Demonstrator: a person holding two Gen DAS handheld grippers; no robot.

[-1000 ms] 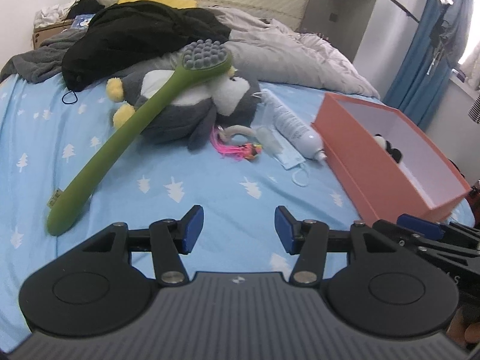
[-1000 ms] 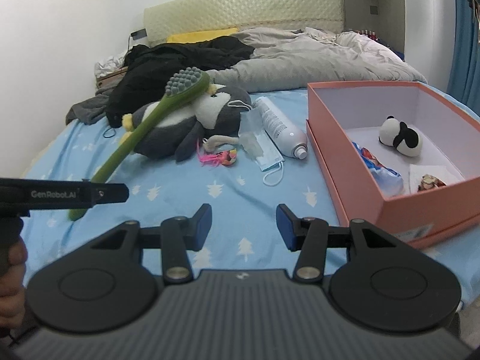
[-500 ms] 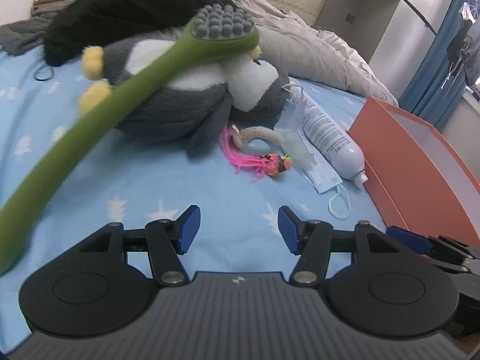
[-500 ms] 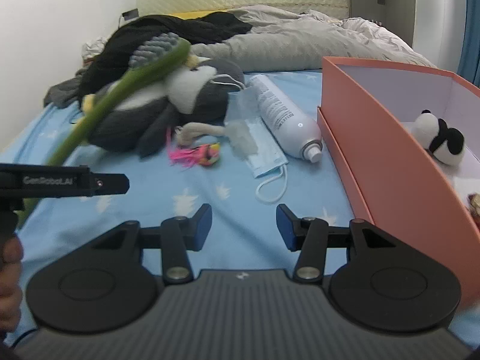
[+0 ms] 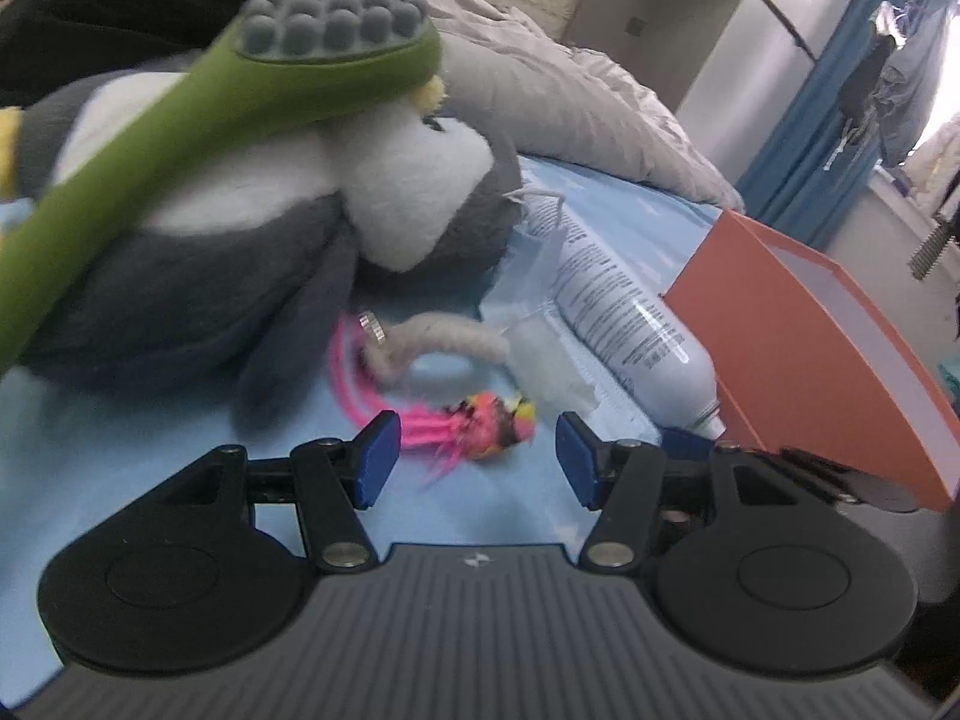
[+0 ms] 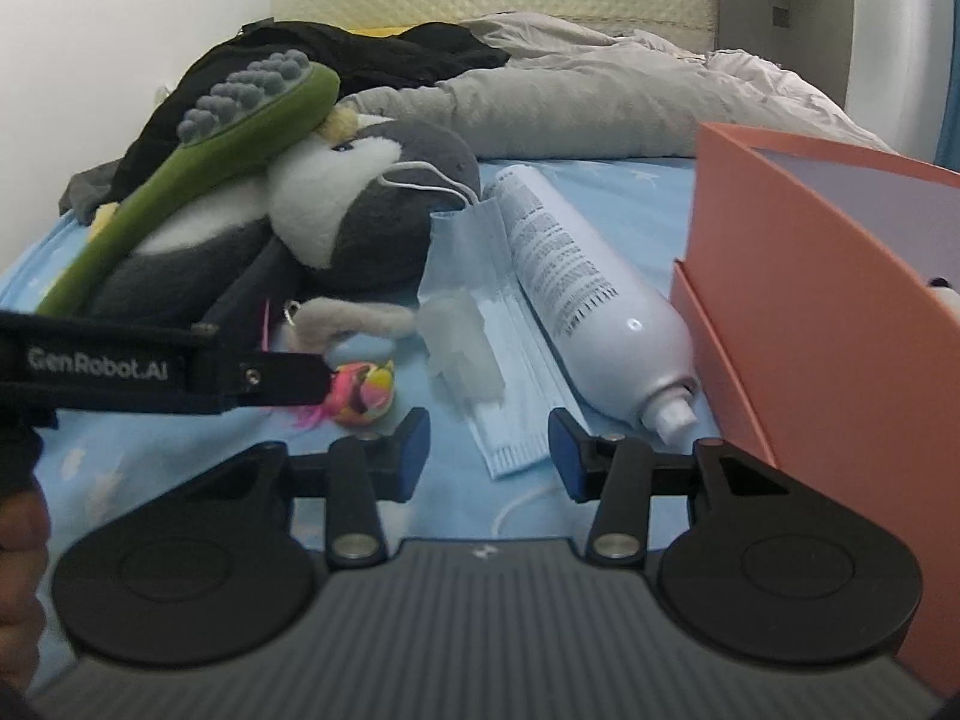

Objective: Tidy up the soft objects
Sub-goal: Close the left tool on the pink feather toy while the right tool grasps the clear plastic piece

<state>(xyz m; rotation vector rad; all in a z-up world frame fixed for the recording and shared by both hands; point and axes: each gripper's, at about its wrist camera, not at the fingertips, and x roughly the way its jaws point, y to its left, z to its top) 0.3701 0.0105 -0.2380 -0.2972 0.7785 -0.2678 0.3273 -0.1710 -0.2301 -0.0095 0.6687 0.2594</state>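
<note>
- The left gripper (image 5: 477,450), black with blue pads, is seen low over the pale blue tree-print bedsheet (image 5: 180,426); its jaws are spread, with nothing pinched. The small pink and yellow feathered toy (image 5: 489,417) lies on the sheet just beyond the gap, untouched.
- The right gripper (image 6: 489,450) is likewise spread over the sheet; its jaws have just been closing a little, with nothing pressed between them. The lower end of the pale blue pleated face mask (image 6: 510,354) lies just ahead of the gap.
- In the right wrist view the left gripper is noted at 9 o'clock, its tip beside the feathered toy.
- A beige fuzzy curved toy (image 5: 432,345) is recorded just beyond the feathered toy.
- A white cylindrical spray bottle with printed text (image 6: 585,306) lies alongside the mask, nozzle towards the camera, at 1 o'clock.
- An open orange cardboard box (image 6: 822,300) stands at 3 o'clock, just beside the bottle.
- A grey and white plush penguin (image 6: 360,216) lies at 11 o'clock, a mask ear loop resting on it.
- A long green brush with a grey nubbed head (image 5: 336,54) is propped across the penguin.
- Black clothing (image 6: 360,60) and a grey duvet (image 6: 600,102) are heaped farthest back.
</note>
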